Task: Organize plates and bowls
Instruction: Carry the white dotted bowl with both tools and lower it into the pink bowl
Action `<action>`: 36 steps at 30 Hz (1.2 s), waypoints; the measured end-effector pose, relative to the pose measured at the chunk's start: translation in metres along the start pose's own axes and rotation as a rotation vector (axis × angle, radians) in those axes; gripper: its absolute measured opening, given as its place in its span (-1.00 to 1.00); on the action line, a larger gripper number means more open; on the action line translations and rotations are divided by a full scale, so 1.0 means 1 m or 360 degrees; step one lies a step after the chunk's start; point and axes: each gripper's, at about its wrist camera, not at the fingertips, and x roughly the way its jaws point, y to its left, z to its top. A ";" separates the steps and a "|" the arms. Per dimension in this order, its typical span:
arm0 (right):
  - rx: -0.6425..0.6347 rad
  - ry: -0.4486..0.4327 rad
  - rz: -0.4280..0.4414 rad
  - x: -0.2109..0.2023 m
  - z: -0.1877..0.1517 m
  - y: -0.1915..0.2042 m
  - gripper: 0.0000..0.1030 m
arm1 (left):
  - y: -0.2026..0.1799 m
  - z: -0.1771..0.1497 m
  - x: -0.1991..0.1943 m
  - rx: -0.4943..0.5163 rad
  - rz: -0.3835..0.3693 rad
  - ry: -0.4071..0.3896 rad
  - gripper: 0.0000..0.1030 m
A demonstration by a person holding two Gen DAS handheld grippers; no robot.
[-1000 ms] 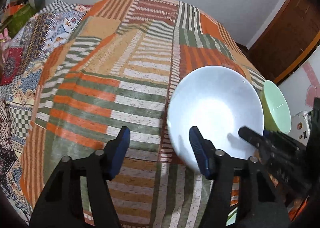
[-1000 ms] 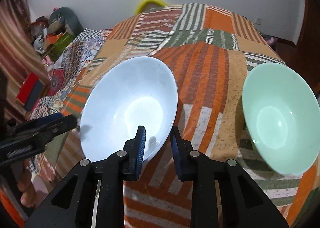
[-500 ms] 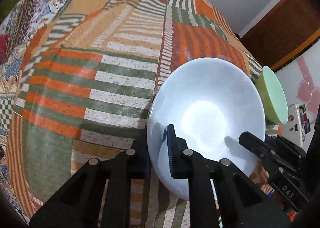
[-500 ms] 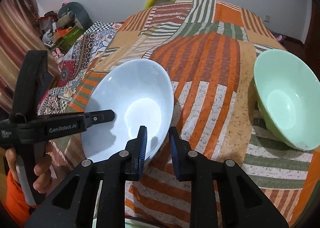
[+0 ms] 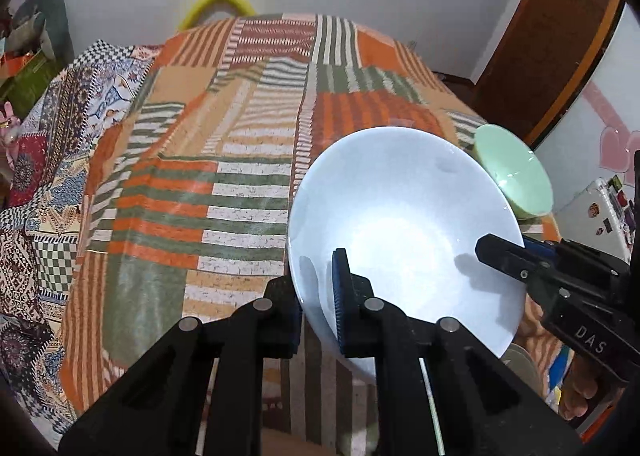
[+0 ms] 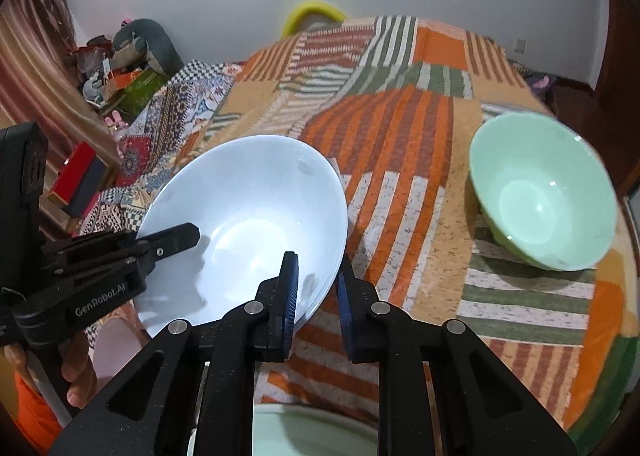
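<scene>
Since a second ago the left tool (image 5: 318, 296) has clenched onto the near-left rim of the pale blue bowl (image 5: 404, 223), where before it stood wide open beside it. The bowl, then flat on the striped cover, now rides tilted with its near edge clear of the cloth. The right tool (image 6: 316, 292) also pinches the rim, one pad inside the wall and one outside, on the side nearer the green bowl (image 6: 540, 191). So both tools grip the same bowl at two points of its near rim. The green bowl sits on the cover (image 6: 400, 159), well apart to the right. A paler rim (image 6: 312, 428) shows at the bottom edge of the right view; what it belongs to I cannot tell.

The blue bowl looks like glazed ceramic or glass: stiff, smooth, likely slippery under the pads and liable to chip if knocked. Its thin, sloping wall gives little for the pads to bite, so it could pivot or slide out. Two grips spread along the rim, as now, seem the safest hold, kept level and slow.
</scene>
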 end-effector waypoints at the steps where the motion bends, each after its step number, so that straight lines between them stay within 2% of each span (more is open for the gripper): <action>1: -0.0006 -0.0016 -0.0003 -0.005 -0.001 0.002 -0.67 | -0.001 -0.001 -0.008 -0.0004 -0.0013 -0.0015 -0.76; 9: -0.0049 -0.0149 -0.0010 -0.044 -0.007 0.020 -0.67 | -0.008 -0.014 -0.061 0.0024 -0.0015 -0.0129 -0.76; 20: -0.0102 -0.0263 0.0054 -0.081 -0.022 0.048 -0.67 | -0.003 -0.045 -0.122 0.0005 -0.0030 -0.0227 -0.75; 26: -0.0121 -0.0289 0.0088 -0.091 -0.032 0.059 -0.67 | 0.002 -0.063 -0.147 -0.0003 -0.0025 -0.0268 -0.75; 36: -0.0173 -0.0268 0.0122 -0.097 -0.051 0.080 -0.67 | 0.016 -0.090 -0.167 -0.0035 0.0010 -0.0274 -0.75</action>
